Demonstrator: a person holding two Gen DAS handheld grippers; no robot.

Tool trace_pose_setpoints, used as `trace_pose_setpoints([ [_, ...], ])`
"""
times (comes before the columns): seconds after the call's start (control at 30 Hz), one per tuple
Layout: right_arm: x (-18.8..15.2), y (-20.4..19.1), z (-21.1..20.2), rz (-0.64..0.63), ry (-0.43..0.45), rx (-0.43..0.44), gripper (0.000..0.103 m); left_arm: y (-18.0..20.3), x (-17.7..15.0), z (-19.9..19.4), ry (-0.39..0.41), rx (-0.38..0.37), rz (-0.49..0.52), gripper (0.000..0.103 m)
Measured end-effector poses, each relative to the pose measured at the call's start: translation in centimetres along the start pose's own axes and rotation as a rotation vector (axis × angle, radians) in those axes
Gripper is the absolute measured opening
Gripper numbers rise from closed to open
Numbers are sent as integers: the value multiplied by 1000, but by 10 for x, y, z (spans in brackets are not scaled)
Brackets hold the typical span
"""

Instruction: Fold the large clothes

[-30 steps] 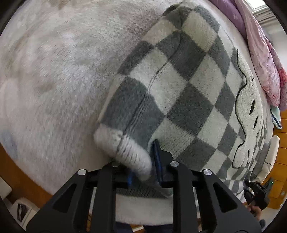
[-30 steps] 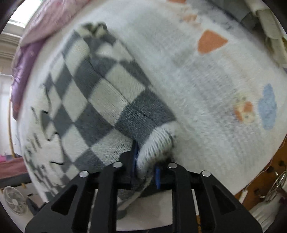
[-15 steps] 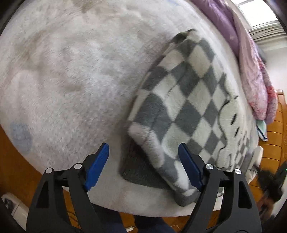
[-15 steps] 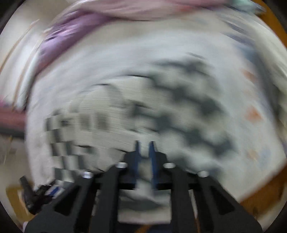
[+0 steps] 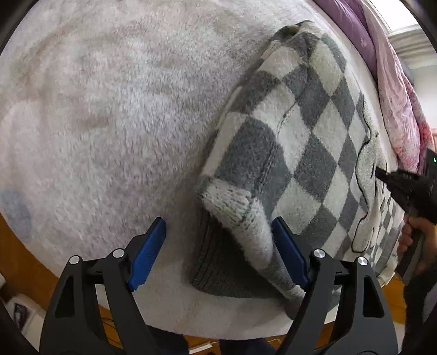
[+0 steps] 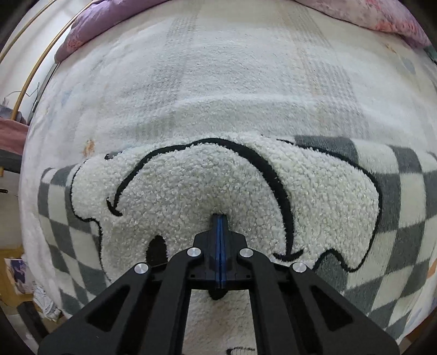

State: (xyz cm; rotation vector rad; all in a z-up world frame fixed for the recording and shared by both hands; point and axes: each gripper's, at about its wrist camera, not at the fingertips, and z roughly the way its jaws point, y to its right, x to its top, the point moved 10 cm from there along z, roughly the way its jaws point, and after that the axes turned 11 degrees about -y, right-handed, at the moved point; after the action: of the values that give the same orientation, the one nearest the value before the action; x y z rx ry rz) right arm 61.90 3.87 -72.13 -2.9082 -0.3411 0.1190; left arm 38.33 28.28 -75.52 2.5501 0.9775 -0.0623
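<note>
A grey-and-white checkered sweater [image 5: 308,131] lies on the bed with its sleeve folded in over the body. The sleeve's ribbed cuff [image 5: 235,207] rests between the blue pads of my left gripper [image 5: 218,255], which is open and touches nothing. In the right wrist view, my right gripper [image 6: 220,218] is shut with nothing between its pads. It points down at the white fluffy bear patch [image 6: 191,185] on the sweater's front [image 6: 396,191]. The left wrist view also catches the right gripper [image 5: 404,188] at the right edge, held by a hand [image 5: 418,240].
A white fleece blanket [image 5: 109,109] covers the bed. A pink and purple quilt [image 5: 393,95] is bunched along the far side, also the quilt [image 6: 355,16] at the top. The wooden bed edge [image 5: 16,245] runs near me, with clutter on the floor [image 6: 19,275].
The left gripper has let go of the sleeve cuff and opened wide. The right gripper released the other cuff, shut, and swung across to the bear patch.
</note>
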Motion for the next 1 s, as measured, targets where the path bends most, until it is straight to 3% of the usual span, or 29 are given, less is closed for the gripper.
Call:
trace_pose_setpoints([
  [0.07, -16, 0, -4, -1, -20, 3, 0, -2, -2, 3, 2, -18, -36, 80],
  [0.2, -76, -6, 5, -1, -114, 16, 0, -1, -4, 6, 8, -14, -13, 80],
  [0.27, -99, -5, 10, -16, -100, 5, 0, 3, -4, 11, 7, -19, -16, 80],
  [0.47, -94, -1, 18, 17, -89, 17, 0, 9, -5, 24, 3, -43, 5, 80],
  [0.63, -140, 1, 14, 74, -146, 51, 0, 9, -15, 24, -6, -63, 16, 80],
  [0.73, -155, 6, 30, 45, -99, 41, 0, 8, -22, 28, -8, -67, 21, 79],
  [0.87, -150, 5, 34, 85, -109, 51, 0, 14, -23, 30, -27, -72, 30, 67],
  [1.0, -151, 4, 20, 33, -83, 33, 2, 23, -18, 32, -62, -86, 56, 48],
])
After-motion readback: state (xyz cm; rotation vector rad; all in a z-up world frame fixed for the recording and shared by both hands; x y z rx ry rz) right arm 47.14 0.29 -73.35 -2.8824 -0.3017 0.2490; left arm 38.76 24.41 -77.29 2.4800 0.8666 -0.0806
